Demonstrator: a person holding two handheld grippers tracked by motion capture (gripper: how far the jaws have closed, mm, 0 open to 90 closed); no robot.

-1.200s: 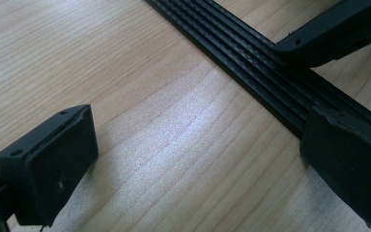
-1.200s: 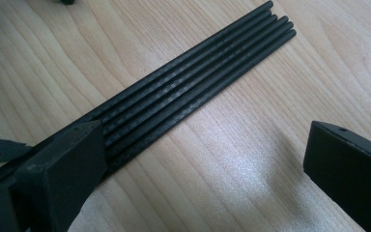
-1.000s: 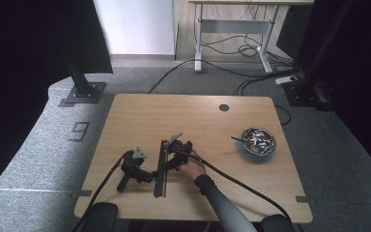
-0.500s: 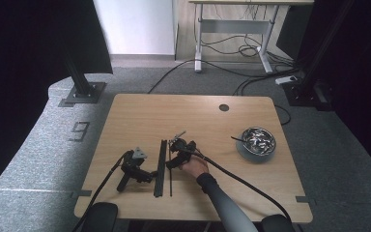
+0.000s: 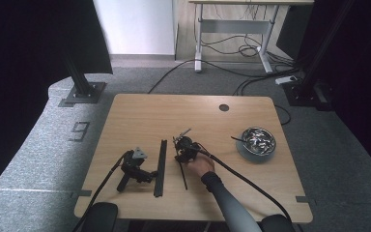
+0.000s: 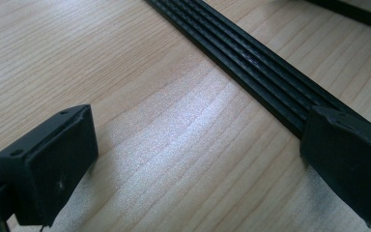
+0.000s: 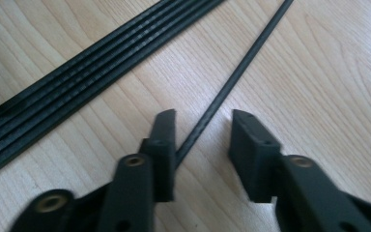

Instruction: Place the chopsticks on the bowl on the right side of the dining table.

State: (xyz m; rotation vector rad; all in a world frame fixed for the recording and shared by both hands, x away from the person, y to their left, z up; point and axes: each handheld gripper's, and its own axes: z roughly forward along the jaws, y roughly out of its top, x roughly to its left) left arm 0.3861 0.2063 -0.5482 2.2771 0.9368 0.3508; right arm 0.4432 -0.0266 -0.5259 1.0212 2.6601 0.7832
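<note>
A thin black rod (image 5: pixel 182 175) (image 7: pixel 236 72) lies on the wooden table (image 5: pixel 140 116), just right of a wide ribbed black strip (image 5: pixel 160 166) (image 7: pixel 92 63) (image 6: pixel 251 63). A hand (image 5: pixel 202 165) holds my right gripper (image 5: pixel 182 147) (image 7: pixel 203 118) low over the rod's far end. Its jaws have just been closing and straddle the rod. The rod lies against the left pad (image 7: pixel 166 140), with a gap to the right one. My left gripper (image 5: pixel 134 166) (image 6: pixel 198 125) lies on the table left of the strip, jaws wide open, one pad (image 6: pixel 348 159) over the strip.
A metal bowl (image 5: pixel 258 140) of small metal parts stands on a grey plate at the table's right. A round cable hole (image 5: pixel 223 107) sits near the far edge. Cables trail from both grippers toward the near edge.
The right gripper's jaws have narrowed around the thin rod. The hand and the rod's near end have edged slightly right, away from the strip. The left gripper has stayed put.
</note>
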